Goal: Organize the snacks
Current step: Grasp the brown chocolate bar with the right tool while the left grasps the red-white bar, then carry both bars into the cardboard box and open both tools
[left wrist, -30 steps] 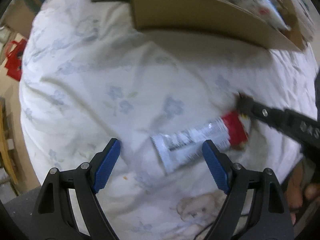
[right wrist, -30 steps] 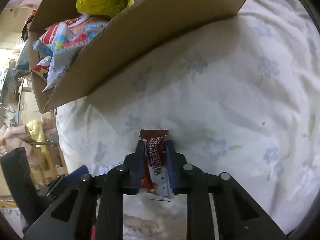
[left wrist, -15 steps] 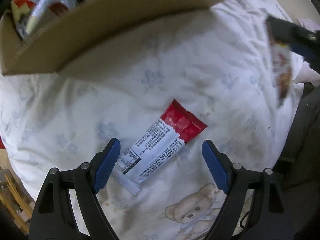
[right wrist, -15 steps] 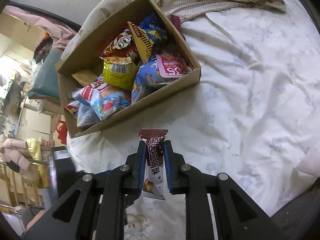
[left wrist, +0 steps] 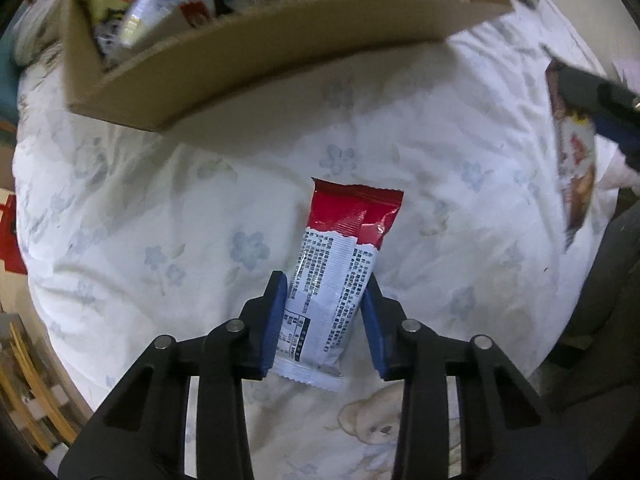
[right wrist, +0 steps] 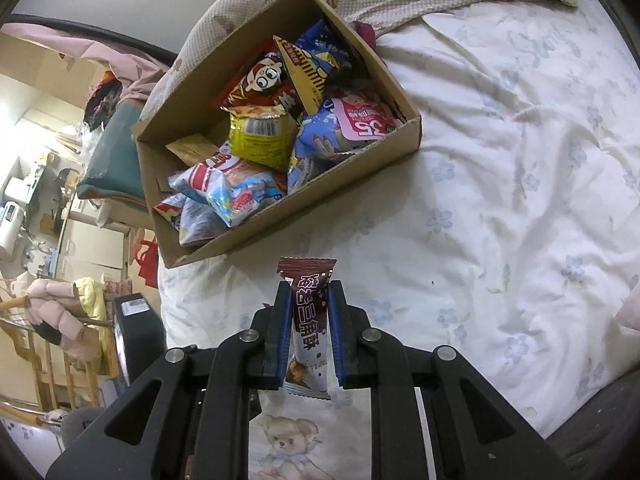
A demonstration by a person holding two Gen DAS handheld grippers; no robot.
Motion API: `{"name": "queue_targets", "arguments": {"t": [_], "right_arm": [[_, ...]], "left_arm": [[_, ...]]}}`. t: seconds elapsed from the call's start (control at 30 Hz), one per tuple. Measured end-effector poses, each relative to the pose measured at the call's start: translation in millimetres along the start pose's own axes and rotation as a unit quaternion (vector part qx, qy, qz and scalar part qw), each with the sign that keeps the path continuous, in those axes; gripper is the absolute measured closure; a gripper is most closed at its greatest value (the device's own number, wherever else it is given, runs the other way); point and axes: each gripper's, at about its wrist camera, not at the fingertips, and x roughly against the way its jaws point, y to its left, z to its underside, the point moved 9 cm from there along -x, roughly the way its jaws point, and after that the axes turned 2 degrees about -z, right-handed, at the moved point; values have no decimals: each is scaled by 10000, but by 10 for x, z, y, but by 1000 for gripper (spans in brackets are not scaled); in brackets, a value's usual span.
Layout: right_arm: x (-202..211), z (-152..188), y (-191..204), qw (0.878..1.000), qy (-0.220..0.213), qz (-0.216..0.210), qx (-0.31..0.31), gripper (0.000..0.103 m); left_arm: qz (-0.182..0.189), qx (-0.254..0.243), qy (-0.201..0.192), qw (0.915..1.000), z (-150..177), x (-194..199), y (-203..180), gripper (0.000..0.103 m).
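The red-and-white pack [left wrist: 340,280] lies on the quilt [left wrist: 160,208] just short of the box [left wrist: 280,56], near its long wall. The left gripper [left wrist: 325,316] has just been closing around it: a second ago the jaws stood wide with the pack askew; now both pads sit against the pack's sides, so it appears gripped but not yet lifted.

The right gripper [right wrist: 309,332] is clamped on a brown bar [right wrist: 309,320], held clear of the quilt, short of the box [right wrist: 352,172] and above it.

Judgement: both items are ready to go to the box.

Obstructions: the box already holds a heap of packets [right wrist: 276,128]; free room is limited. Its near wall must be cleared on approach.
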Motion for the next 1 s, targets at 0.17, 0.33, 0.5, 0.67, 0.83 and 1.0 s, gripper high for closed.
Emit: {"name": "queue_targets", "arguments": {"t": [0.17, 0.33, 0.5, 0.67, 0.83, 1.0], "right_arm": [[54, -36, 54, 9999, -67, -140, -16, 85], [230, -188, 194, 9989, -312, -346, 107, 85], [368, -416, 332, 9969, -542, -447, 352, 85], [477, -689, 401, 9945, -686, -653, 442, 85], [494, -1045, 502, 9927, -805, -628, 635, 85], [272, -1324, 620, 9903, -741, -389, 1109, 85]], "left_arm": [[173, 547, -438, 9974, -97, 322, 36, 71], [113, 1128, -977, 9887, -269, 717, 329, 71], [-1, 1690, -1341, 9765, -327, 1186, 870, 71], [-82, 1952, -1717, 9656, -577, 1491, 1232, 71], [-20, 2057, -1940, 9592, -873, 1614, 1338, 71], [-115, 1988, -1977, 9598, -1217, 1554, 1247, 71]]}}
